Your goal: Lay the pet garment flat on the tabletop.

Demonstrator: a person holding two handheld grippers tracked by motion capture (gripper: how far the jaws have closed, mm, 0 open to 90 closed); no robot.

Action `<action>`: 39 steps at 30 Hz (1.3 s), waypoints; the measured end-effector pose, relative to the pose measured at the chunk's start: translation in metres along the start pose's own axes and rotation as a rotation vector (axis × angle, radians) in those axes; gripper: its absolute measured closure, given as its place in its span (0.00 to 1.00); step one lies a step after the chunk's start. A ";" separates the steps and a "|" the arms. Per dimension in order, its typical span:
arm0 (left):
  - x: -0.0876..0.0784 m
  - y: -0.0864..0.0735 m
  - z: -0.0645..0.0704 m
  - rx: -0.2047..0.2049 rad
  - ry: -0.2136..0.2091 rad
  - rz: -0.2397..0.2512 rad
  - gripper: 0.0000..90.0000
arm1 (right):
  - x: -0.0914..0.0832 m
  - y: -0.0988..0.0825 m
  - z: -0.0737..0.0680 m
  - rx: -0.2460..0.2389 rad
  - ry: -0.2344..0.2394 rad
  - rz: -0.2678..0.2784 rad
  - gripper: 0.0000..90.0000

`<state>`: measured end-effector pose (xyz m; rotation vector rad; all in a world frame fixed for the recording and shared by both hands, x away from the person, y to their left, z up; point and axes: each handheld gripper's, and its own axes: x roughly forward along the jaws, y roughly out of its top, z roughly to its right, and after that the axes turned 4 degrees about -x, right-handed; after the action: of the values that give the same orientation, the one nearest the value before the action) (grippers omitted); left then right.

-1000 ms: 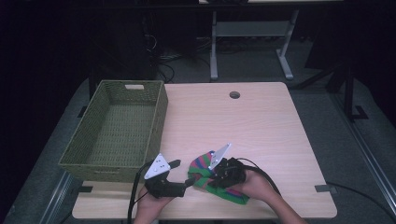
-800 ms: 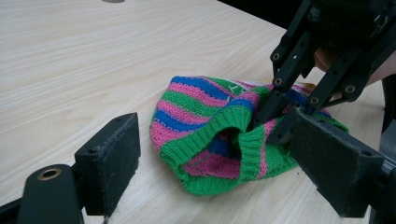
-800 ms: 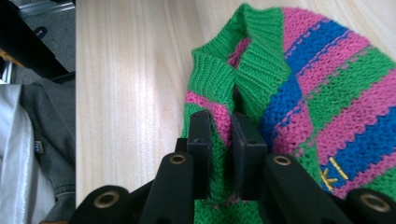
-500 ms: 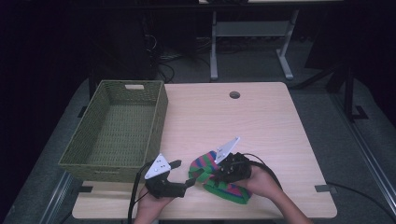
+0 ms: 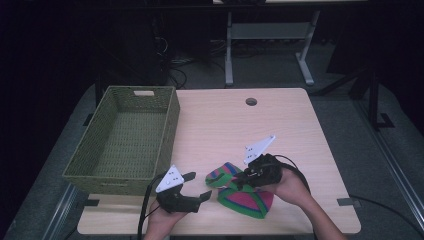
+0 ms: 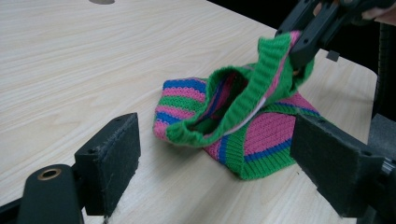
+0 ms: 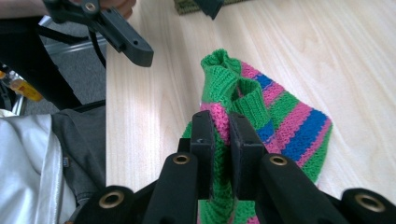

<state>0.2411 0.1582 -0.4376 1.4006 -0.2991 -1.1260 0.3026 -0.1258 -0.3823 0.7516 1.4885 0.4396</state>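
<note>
While the right gripper (image 7: 220, 126) had just pinched its jaws onto the striped knitted hat's (image 5: 243, 191) green cuff, raising that edge off the counter (image 5: 220, 125), the left gripper (image 5: 198, 186) waited alongside, jaws wide and empty, seemingly ready to take the opposite rim.

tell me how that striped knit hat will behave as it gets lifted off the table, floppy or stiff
Probably floppy: where the right gripper pinches the striped knit hat, the green rim folds and sags while the rest lies flat on the table. It looks light for its size. The ribbed knit should resist slipping, and it seems unlikely to roll or break.
</note>
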 end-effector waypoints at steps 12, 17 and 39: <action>0.002 0.009 0.008 0.031 -0.033 -0.014 0.17 | -0.034 -0.005 0.002 -0.013 0.013 0.081 0.90; 0.001 0.020 0.003 0.068 -0.068 0.005 0.18 | -0.043 -0.008 0.003 -0.026 0.025 0.101 0.90; 0.047 0.022 -0.026 0.022 -0.181 -0.019 0.25 | -0.061 -0.005 0.016 -0.042 0.051 0.121 0.90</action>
<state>0.2933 0.1335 -0.4445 1.3248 -0.4291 -1.2718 0.3138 -0.1745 -0.3428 0.8049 1.4816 0.5831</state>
